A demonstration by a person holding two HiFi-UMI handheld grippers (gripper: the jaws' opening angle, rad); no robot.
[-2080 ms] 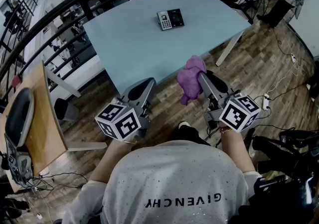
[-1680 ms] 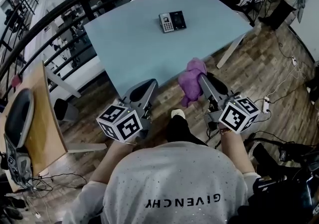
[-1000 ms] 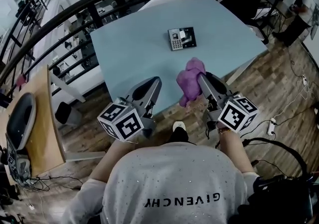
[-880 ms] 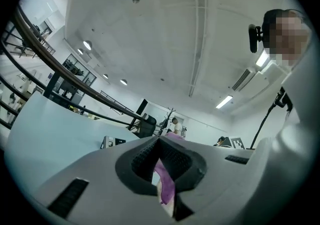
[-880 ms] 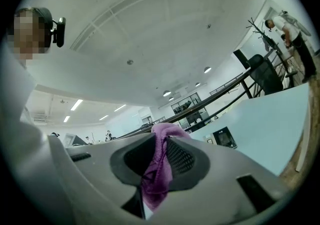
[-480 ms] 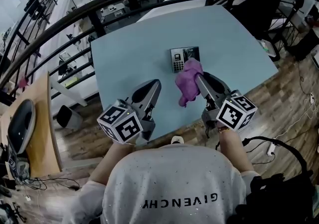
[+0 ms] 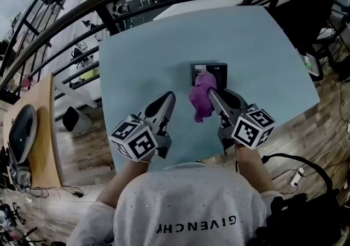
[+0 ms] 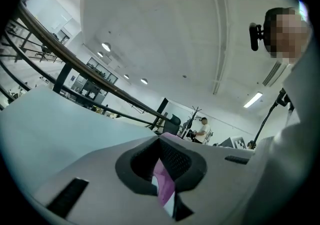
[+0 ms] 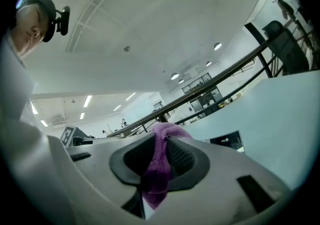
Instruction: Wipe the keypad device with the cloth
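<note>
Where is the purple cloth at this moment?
In the head view, the purple cloth is clamped in the right gripper, right of centre over the light blue table, overlapping the near edge of the dark keypad device.

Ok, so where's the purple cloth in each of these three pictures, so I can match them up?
Head view: purple cloth at centre, hanging from the right gripper at the keypad device's near edge.
Left gripper view: a purple sliver low centre between the jaws; cannot tell if it is the cloth.
Right gripper view: low centre, pinched between the jaws.
Shared landmark: the pale blue table.
</note>
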